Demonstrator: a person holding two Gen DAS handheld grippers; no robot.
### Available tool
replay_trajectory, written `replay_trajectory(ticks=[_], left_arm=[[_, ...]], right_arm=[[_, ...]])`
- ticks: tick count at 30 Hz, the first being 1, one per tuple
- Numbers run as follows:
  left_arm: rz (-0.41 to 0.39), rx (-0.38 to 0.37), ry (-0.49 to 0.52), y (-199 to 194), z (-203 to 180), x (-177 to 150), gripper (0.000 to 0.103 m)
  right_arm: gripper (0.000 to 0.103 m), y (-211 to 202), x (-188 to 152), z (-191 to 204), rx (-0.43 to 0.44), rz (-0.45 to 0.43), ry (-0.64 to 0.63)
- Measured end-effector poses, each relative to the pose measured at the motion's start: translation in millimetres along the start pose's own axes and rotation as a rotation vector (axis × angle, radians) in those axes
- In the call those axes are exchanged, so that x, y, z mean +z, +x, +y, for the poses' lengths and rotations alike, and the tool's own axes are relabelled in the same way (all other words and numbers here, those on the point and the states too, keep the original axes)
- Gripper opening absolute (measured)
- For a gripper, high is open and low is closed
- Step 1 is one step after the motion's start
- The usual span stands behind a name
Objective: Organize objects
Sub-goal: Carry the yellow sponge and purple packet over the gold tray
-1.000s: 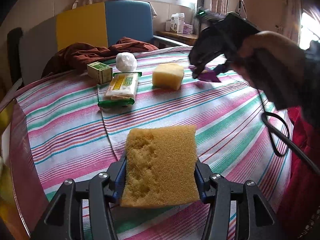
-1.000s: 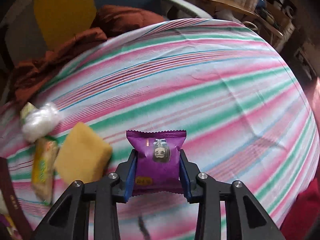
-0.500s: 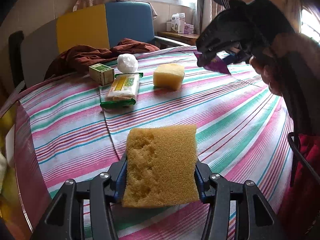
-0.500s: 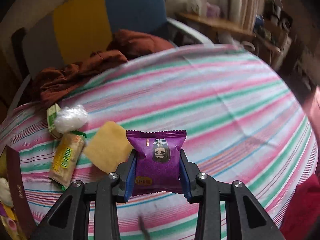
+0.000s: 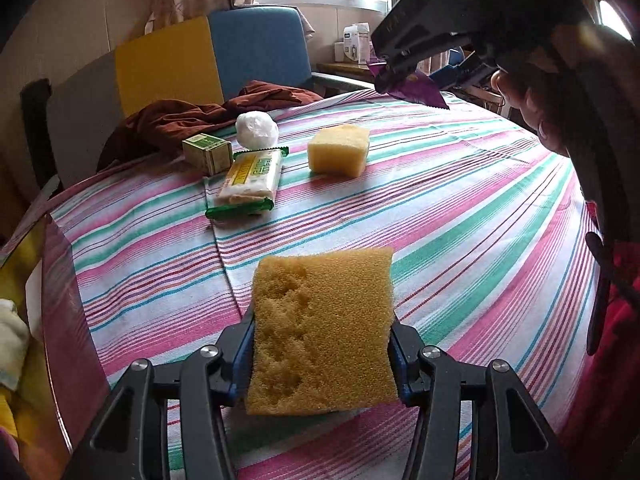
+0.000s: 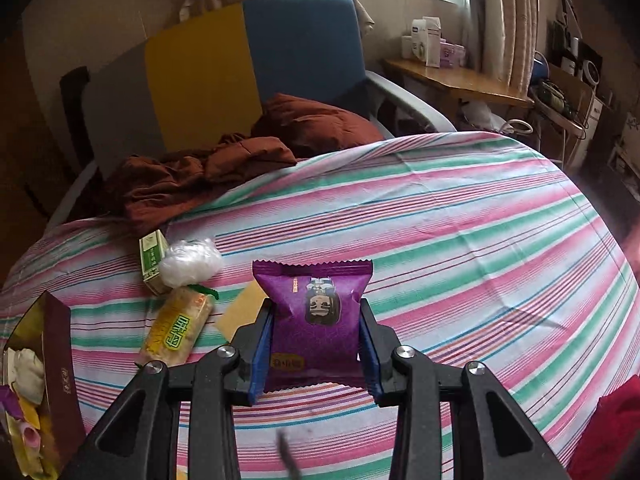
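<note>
A round table (image 5: 460,208) draped in a striped cloth of pink, green, white and thin blue fills both views, with a chair (image 6: 248,64) in grey, yellow and blue panels behind it and a rumpled rust-brown fabric (image 6: 208,172) heaped at the cloth's far edge.

The left gripper (image 5: 322,350) is clamped on an orange sponge (image 5: 322,330), a coarse, porous slab (pitted with small craters on its left half) that bulges slightly between the blue pads and stands above the cloth. The right gripper (image 6: 316,346) is closed on a purple snack packet (image 6: 316,316), glossy foil with serrated top seam and a small printed face; the pads pinch its sides and it hangs clear of the table.

Taking the paler yellow sponge block (image 5: 339,150) lying on the cloth as landmark: just left of it lies a long biscuit pack (image 5: 250,180) in clear and green wrapper with yellow label. Behind that pack sits a small green-and-cream carton (image 5: 208,154), and beside the carton a crinkled white plastic ball (image 5: 256,129), both further left of the block. In the left wrist view the right gripper and the hand (image 5: 536,92) holding it hang above and to the right of the block. Well to its left, at the table's edge, an open maroon box (image 6: 56,344) holds soft pale items.
</note>
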State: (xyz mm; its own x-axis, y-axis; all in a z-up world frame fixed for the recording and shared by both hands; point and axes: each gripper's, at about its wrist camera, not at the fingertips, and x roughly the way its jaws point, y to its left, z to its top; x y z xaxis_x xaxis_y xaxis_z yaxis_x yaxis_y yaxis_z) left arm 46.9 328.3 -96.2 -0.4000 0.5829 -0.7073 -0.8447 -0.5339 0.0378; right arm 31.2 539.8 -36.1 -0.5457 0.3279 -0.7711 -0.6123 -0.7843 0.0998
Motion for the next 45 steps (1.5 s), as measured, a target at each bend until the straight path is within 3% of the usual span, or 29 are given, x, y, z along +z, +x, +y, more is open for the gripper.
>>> replay_trajectory(ticks=[10,17,29,38,45], left_arm=[[0.0,0.008,-0.003,-2,0,0,0.054],[0.031,0.007,-0.038,-15,3,-1,0.053],[-0.076,0.012,-0.092,-87,21,13,0.053],[-0.098,0.166,-0.239,-141,95,1,0.053],[-0.083,0.288,-0.367,-164,156,-31,0.053]], right_arm=[[0.037,-12,1,11,0.059,-0.06,-0.051],[0.037,-8,-2,23,0.075,-0.043,-0.11],[0.037,1,-6,20,0.025,-0.009,-0.11],[0.038,6,-12,35,-0.002,0.028,-0.167],[0.037,-26,-18,83,0.125,0.02,-0.214]])
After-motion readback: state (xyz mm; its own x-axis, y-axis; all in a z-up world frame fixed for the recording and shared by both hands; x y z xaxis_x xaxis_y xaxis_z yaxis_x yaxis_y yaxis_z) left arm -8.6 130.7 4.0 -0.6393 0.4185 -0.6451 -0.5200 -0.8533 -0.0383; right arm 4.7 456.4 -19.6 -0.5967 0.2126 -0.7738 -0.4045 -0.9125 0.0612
